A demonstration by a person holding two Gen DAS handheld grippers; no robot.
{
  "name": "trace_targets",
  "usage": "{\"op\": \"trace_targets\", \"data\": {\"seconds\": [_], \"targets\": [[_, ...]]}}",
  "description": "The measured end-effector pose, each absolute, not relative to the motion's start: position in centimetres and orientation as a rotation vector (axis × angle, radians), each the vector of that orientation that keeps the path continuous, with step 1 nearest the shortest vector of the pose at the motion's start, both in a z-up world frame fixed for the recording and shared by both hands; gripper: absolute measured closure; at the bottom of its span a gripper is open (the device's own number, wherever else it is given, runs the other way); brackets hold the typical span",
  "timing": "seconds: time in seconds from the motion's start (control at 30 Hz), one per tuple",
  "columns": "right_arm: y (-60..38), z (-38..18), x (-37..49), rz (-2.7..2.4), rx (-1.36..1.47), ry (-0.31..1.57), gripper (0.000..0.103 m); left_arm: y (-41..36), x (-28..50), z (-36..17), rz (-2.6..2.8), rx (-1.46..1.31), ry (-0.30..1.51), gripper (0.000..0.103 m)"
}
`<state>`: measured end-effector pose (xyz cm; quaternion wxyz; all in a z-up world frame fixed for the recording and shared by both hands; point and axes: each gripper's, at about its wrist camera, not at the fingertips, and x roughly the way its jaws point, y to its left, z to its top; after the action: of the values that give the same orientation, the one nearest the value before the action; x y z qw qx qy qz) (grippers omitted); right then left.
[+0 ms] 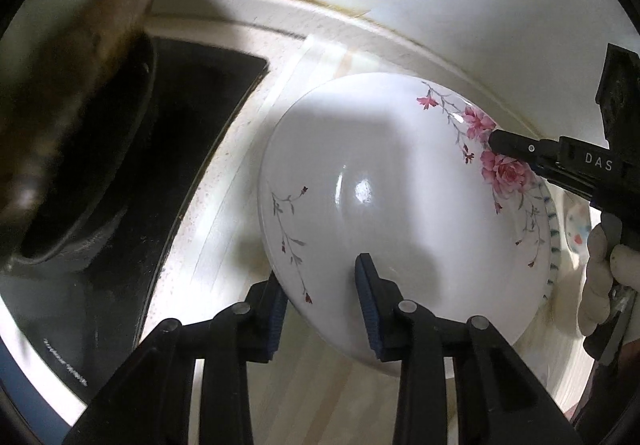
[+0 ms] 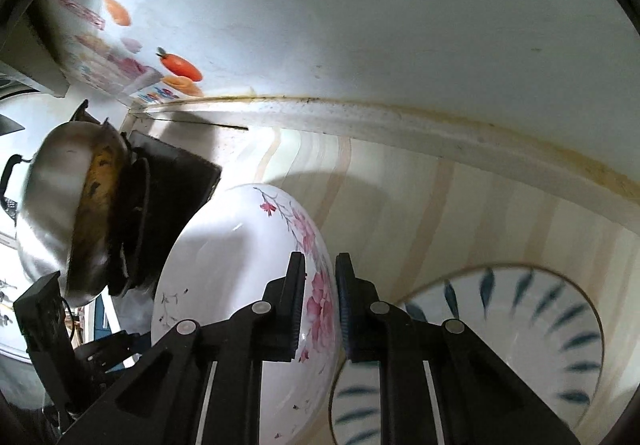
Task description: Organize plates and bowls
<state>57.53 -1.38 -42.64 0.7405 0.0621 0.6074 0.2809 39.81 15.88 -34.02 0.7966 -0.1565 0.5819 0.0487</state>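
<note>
Glossy glazed floral plate (image 1: 384,181) — wood-grain countertop (image 2: 460,213), shiny steel wok (image 2: 60,201)

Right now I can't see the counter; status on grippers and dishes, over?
Right gripper shut on floral plate rim. Left gripper open, straddling its near rim. Blue-leaf plate beneath. Wok on stove alongside.

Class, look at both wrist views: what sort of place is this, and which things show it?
Most likely a home kitchen: a steel wok on a black stove, a countertop, and a floral plate beside a blue-leaf plate.
</note>
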Motion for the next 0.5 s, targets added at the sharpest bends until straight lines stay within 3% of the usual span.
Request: {"op": "trace_targets", "data": {"seconds": [0.5], "targets": [[-11.6,-33.7,46.1,0.545,0.261,1.227,0.086,9.8,35.0,-26.1,-0.079,-0.242,1.207,0.072]]}}
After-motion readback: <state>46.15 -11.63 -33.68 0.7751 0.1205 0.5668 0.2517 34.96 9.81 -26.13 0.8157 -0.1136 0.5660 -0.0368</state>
